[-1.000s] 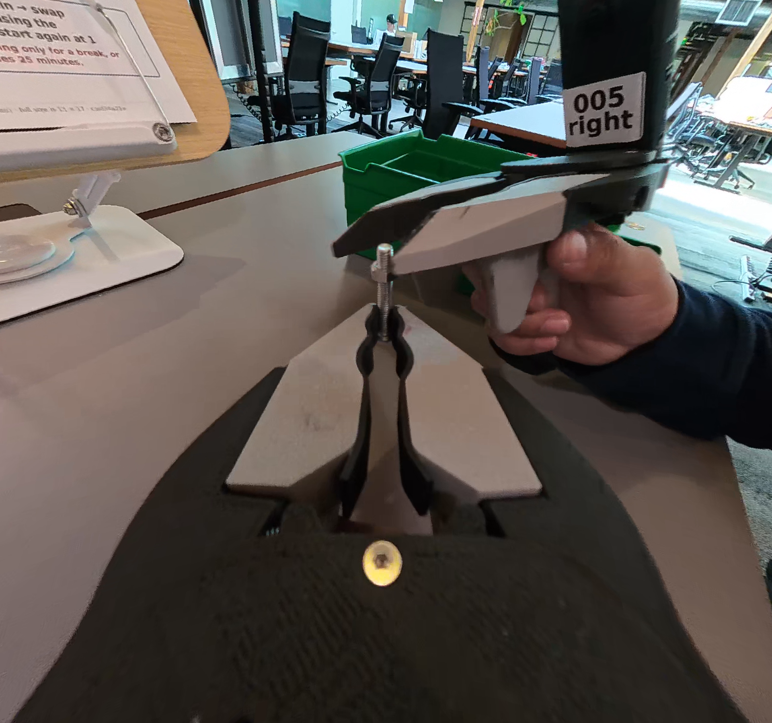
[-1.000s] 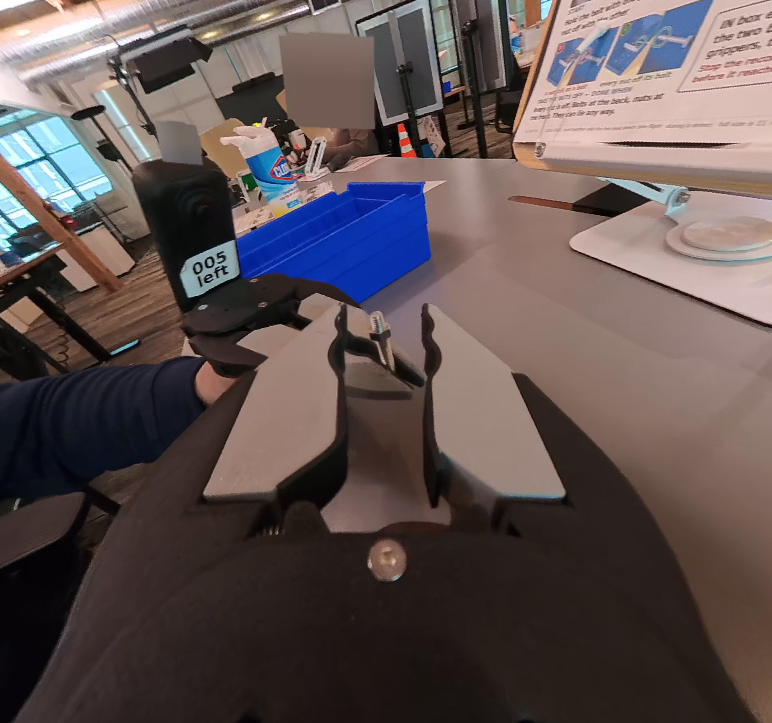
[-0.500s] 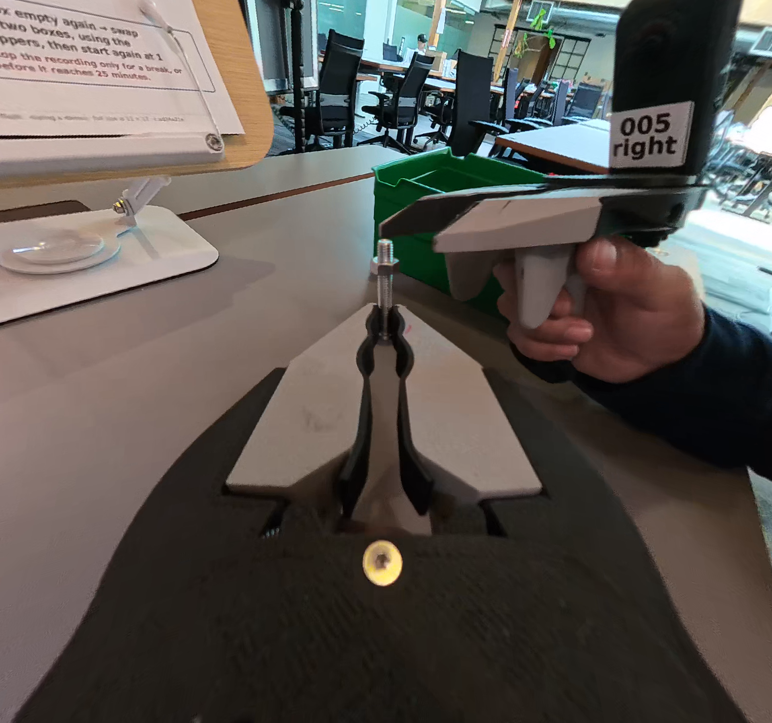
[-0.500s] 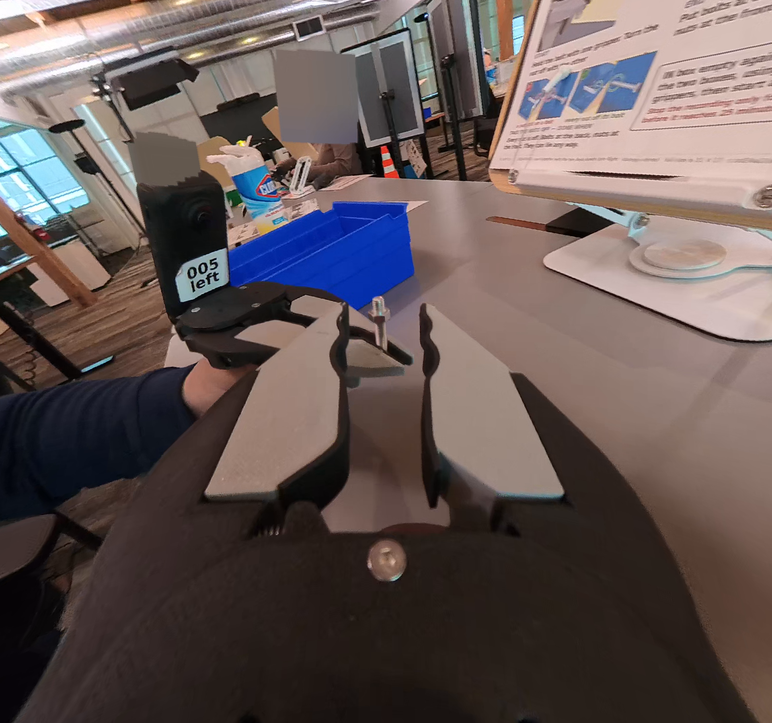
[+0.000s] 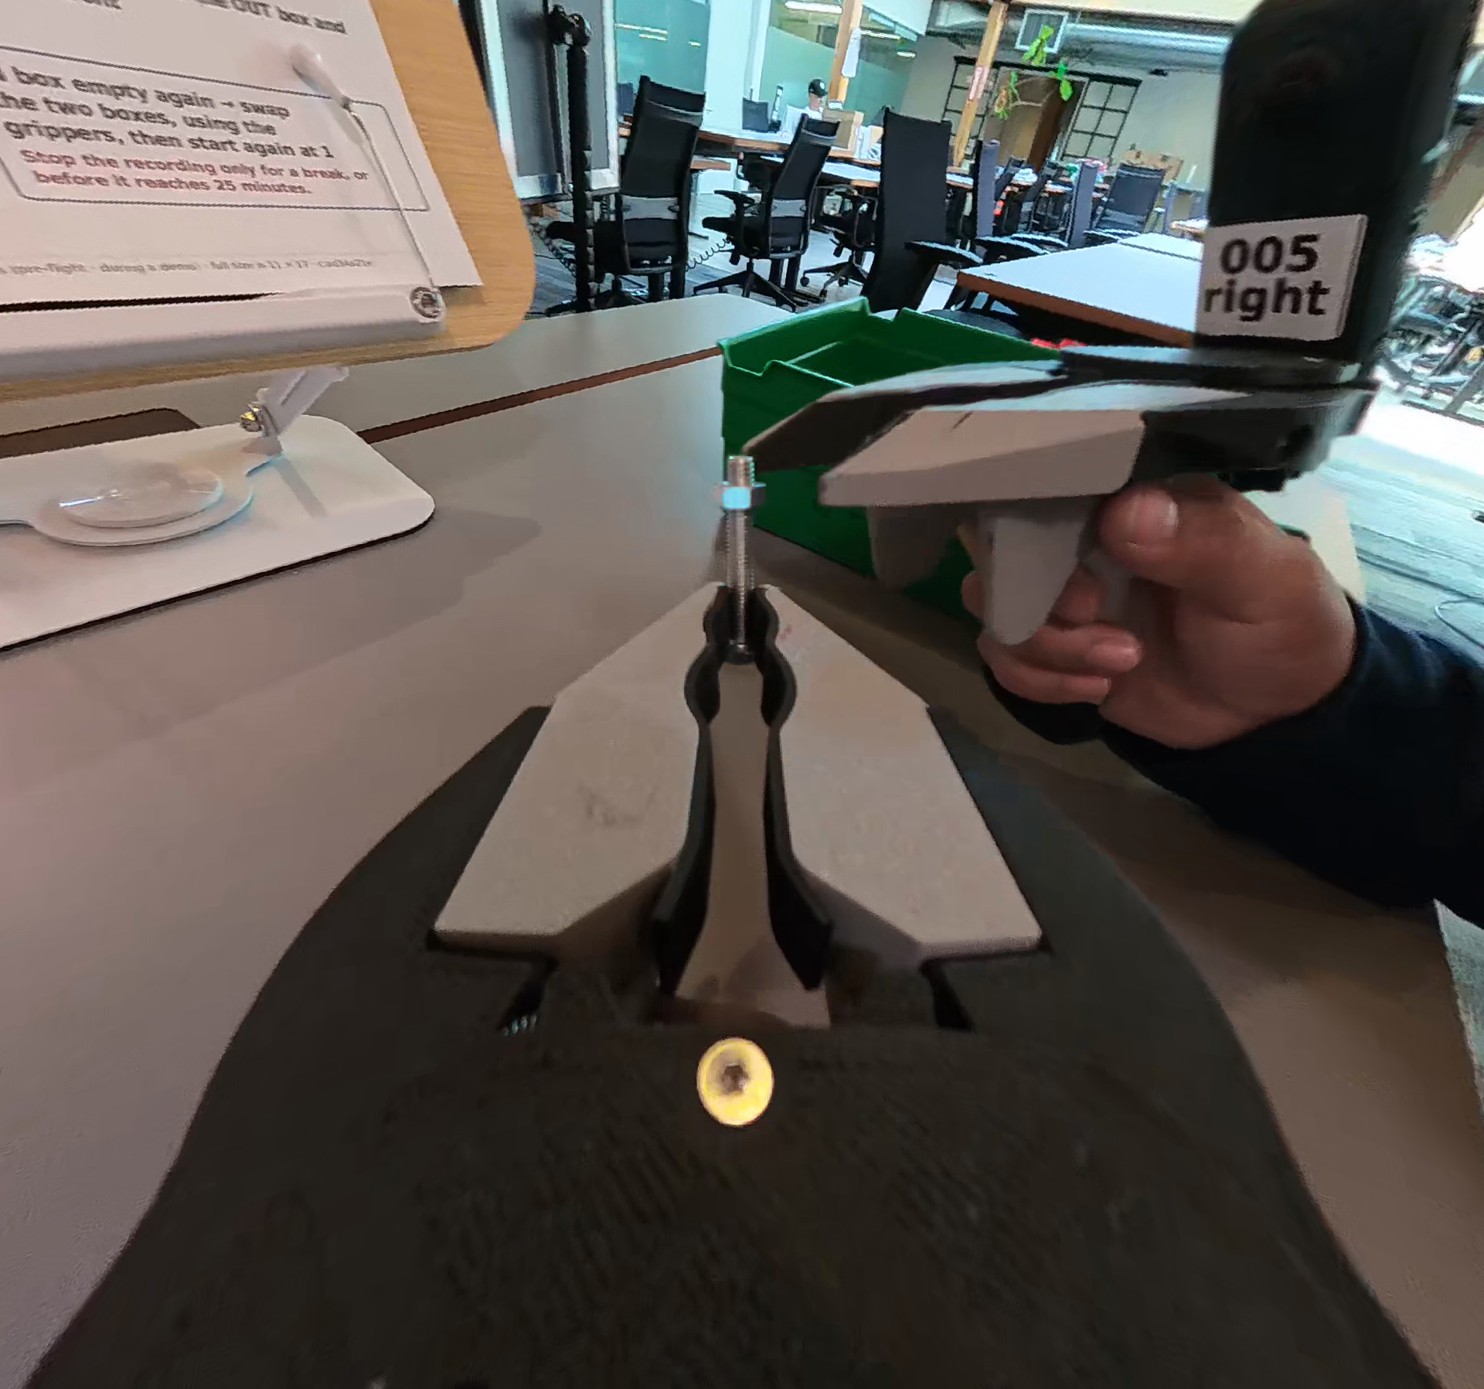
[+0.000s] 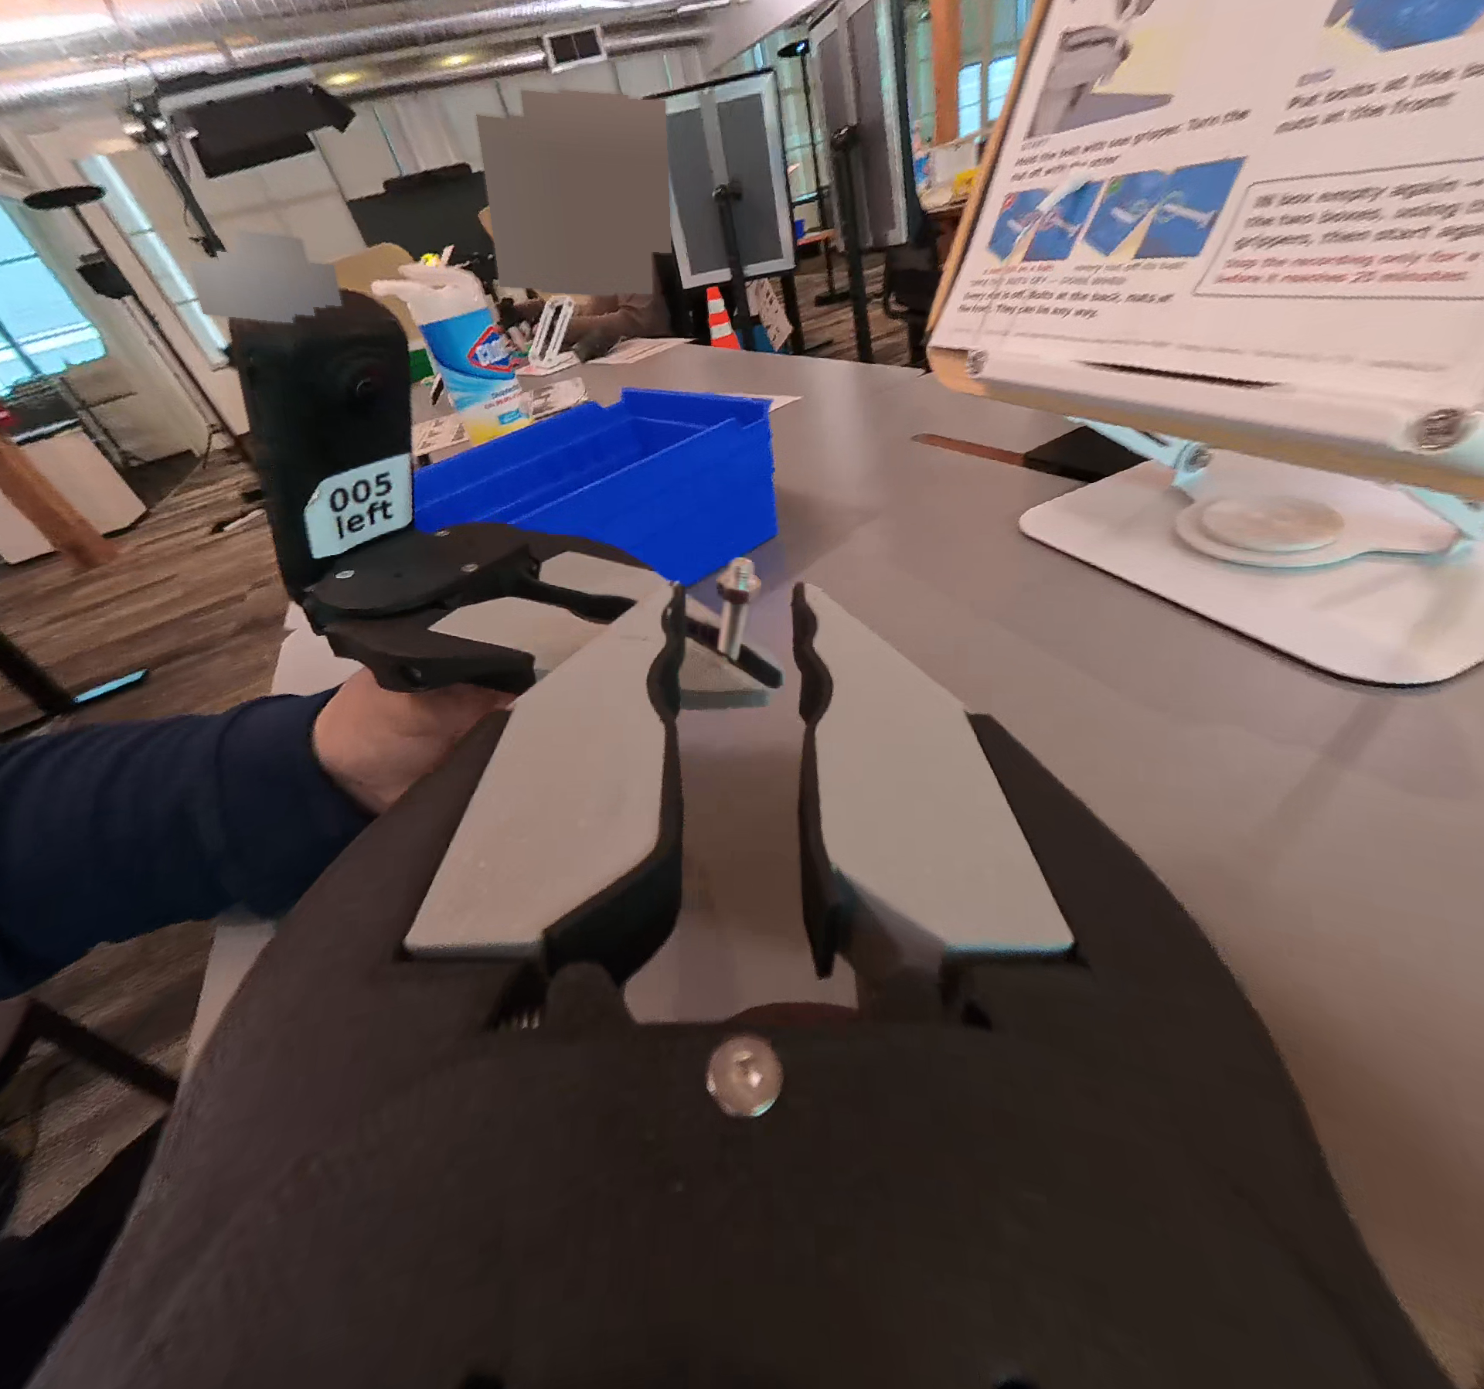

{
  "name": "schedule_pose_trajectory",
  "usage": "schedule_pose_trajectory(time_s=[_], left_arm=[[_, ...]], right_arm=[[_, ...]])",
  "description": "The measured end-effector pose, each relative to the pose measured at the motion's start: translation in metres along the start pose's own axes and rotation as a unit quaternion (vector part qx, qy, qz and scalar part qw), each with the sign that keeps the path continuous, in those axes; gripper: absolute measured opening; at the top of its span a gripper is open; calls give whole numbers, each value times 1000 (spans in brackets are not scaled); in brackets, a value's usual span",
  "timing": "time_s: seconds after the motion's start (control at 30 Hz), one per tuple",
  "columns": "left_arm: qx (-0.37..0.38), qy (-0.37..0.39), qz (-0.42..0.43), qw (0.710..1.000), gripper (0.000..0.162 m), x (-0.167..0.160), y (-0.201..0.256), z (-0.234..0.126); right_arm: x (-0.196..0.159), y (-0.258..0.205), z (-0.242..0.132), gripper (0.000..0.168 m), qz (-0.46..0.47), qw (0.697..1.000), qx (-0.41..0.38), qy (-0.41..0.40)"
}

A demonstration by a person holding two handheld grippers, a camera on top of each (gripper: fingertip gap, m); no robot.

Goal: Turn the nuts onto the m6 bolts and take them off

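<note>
My left gripper (image 5: 739, 620) is shut on a silver M6 bolt (image 5: 739, 555) and holds it upright above the grey table. A nut (image 5: 739, 497) sits near the bolt's top end. My right gripper (image 6: 735, 603) is open and empty. Its tips lie just this side of the bolt (image 6: 732, 616), with the nut (image 6: 739, 587) between and slightly beyond them. In the left wrist view the right gripper (image 5: 771, 459) comes in from the right, its tips just right of the nut and apart from it. The left gripper (image 6: 723, 660) shows in the right wrist view.
A green bin (image 5: 811, 403) stands behind the right gripper. A blue bin (image 6: 626, 483) stands behind the left gripper. A white stand with an instruction board (image 5: 201, 483) sits at the back of the table. A wipes canister (image 6: 466, 355) stands farther off. Left and right tips are no more than a few centimetres apart.
The right gripper has drawn back to the right, off the nut, and stays open. The left gripper still holds the bolt upright and has shifted a little.
</note>
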State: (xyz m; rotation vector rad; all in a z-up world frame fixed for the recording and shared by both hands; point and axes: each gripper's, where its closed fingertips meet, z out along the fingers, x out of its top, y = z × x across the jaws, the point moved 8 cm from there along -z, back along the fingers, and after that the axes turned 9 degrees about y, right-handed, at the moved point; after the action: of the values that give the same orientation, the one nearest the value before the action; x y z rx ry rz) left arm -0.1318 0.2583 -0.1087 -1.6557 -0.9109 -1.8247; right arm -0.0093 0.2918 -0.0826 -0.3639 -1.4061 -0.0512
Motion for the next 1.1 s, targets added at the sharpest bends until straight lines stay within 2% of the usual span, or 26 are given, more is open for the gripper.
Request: schedule_pose_trajectory(time_s=[0.13, 0.2, 0.23, 0.3, 0.5, 0.63, 0.7, 0.77, 1.1], left_arm=[[-6, -1, 17, 1000, 2, -2, 7, 2], [-8, 4, 15, 1000, 2, 0, 6, 1], [-4, 5, 15, 1000, 2, 1, 5, 1], [0, 12, 14, 1000, 2, 2, 3, -1], [-3, 8, 11, 1000, 2, 0, 5, 1], [-9, 3, 17, 1000, 2, -3, 10, 4], [-14, -2, 17, 1000, 2, -5, 11, 4], [-21, -5, 18, 1000, 2, -5, 13, 5], [-26, -26, 30, 999, 3, -6, 14, 4]], right_arm=[[-8, -2, 5, 28, 23, 999, 17, -23], [-8, 5, 3, 22, 28, 999, -11, -23], [-8, 11, 1, 34, 34, 999, -27, -24], [-5, 17, -3, 24, 58, 998, -23, -10], [1, 6, -2, 29, 67, 997, 31, 20], [-5, -3, 5, 25, 56, 997, 44, -6], [-9, -2, 6, 22, 59, 997, 40, -19], [-10, 0, 4, 6, 52, 998, 32, -18], [-11, 1, 4, 6, 63, 996, 43, -39]])
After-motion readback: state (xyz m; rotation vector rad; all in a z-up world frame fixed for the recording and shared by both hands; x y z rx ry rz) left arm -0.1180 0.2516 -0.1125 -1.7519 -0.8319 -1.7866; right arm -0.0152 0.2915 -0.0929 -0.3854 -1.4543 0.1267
